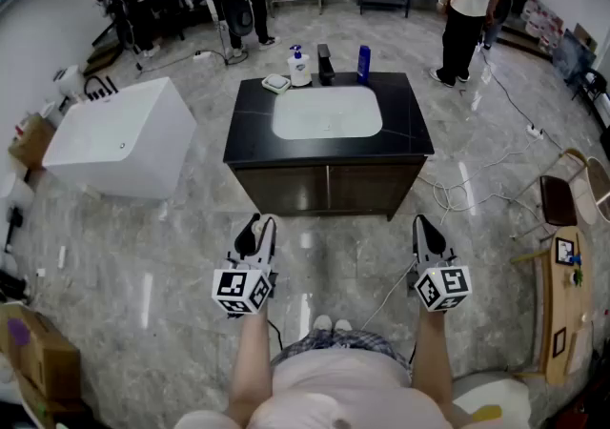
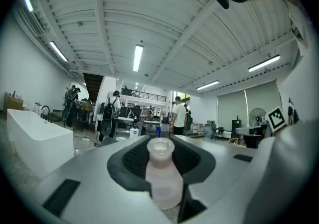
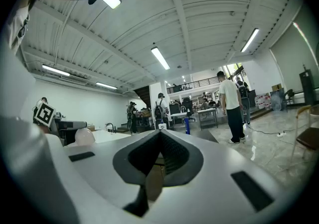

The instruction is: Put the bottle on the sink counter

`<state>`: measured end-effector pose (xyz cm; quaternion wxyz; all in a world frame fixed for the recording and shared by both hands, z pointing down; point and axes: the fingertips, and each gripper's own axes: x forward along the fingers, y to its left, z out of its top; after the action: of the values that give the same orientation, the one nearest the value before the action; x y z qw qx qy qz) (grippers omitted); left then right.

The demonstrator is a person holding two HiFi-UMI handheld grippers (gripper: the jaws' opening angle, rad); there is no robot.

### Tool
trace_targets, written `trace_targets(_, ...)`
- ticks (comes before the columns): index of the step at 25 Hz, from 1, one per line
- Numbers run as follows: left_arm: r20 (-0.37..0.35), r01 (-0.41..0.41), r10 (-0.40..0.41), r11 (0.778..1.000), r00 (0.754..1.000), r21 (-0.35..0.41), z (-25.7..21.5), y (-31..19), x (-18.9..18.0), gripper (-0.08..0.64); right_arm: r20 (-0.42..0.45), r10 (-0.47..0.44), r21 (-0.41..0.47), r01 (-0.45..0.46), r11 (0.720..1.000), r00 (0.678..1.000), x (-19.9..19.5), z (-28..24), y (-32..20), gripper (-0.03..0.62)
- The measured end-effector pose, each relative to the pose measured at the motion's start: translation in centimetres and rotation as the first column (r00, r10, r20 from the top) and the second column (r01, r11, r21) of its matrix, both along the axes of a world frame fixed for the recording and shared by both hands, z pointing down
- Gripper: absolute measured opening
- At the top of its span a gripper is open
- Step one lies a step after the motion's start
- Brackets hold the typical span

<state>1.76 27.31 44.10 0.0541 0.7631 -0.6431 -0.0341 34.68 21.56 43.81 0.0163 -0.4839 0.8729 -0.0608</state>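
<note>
A pale pink translucent bottle [image 2: 162, 178] with a wide open neck stands upright between the jaws of my left gripper [image 2: 162, 151], which is shut on it. From the right gripper view the bottle [image 3: 84, 137] shows as a pale round shape at the left. In the head view my left gripper [image 1: 255, 227] and right gripper [image 1: 426, 227] hover side by side over the floor, in front of the black sink counter [image 1: 410, 122] with its white basin. The right gripper [image 3: 159, 133] has its tips together with nothing between them.
On the counter's back edge stand a white soap dispenser [image 1: 298, 67], a black faucet [image 1: 325, 63], a blue bottle [image 1: 363, 63] and a soap dish [image 1: 276, 84]. A white bathtub [image 1: 114, 136] sits left. A person [image 1: 467, 8] stands behind. Cables [image 1: 467, 194] trail on the floor at right.
</note>
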Motion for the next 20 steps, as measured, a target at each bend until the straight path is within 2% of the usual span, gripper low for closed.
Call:
trace_targets(9, -0.003, -0.004, 0.004, 1.0, 1.0, -0.004, 0.2, 0.0, -0.4, 0.137, 0.004, 0.002, -0.01, -0.002, 1.0, 1.0, -0.6, 0.2, 0.4, 0.014)
trace_targets(14, -0.008, -0.01, 0.01, 1.0, 1.0, -0.007, 0.4, -0.4, -0.6, 0.137, -0.024, 0.004, 0.002, -0.004, 1.0, 1.0, -1.2, 0.3, 0.0, 0.014)
trace_targets(20, -0.013, -0.007, 0.007, 1.0, 1.0, -0.008, 0.7, -1.1, -1.7, 0.137, 0.006, 0.02, -0.003, -0.02, 1.0, 1.0, -1.9, 0.5, -0.9, 0.015)
